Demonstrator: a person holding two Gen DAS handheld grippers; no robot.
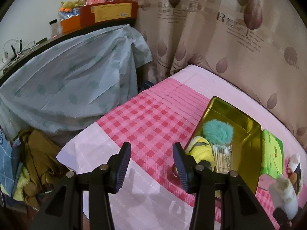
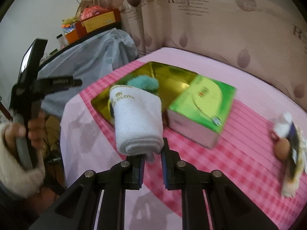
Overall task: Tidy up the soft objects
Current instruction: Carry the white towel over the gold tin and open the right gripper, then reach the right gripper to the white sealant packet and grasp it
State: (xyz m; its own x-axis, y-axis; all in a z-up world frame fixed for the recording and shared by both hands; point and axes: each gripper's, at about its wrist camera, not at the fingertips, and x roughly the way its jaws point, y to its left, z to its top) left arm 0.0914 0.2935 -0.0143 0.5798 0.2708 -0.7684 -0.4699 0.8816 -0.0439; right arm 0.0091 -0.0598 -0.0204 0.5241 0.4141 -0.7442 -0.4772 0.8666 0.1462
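Observation:
A gold tin (image 1: 247, 122) lies on the pink checked cloth (image 1: 153, 115). It holds a teal pompom (image 1: 217, 133), a yellow soft item (image 1: 201, 149) and a bundle of cotton swabs (image 1: 223, 159). My left gripper (image 1: 151, 164) is open and empty, left of the tin. My right gripper (image 2: 152, 156) is shut on a rolled white towel (image 2: 138, 122) and holds it above the tin's (image 2: 172, 80) near edge. The towel hides part of the teal pompom (image 2: 145, 81).
A green tissue box (image 2: 201, 107) sits right of the tin, also in the left wrist view (image 1: 272, 153). A small doll (image 2: 289, 143) lies at the far right. A blue covered shelf (image 1: 73, 76) and a clothes pile (image 1: 36, 163) stand left. A curtain (image 1: 230, 28) hangs behind.

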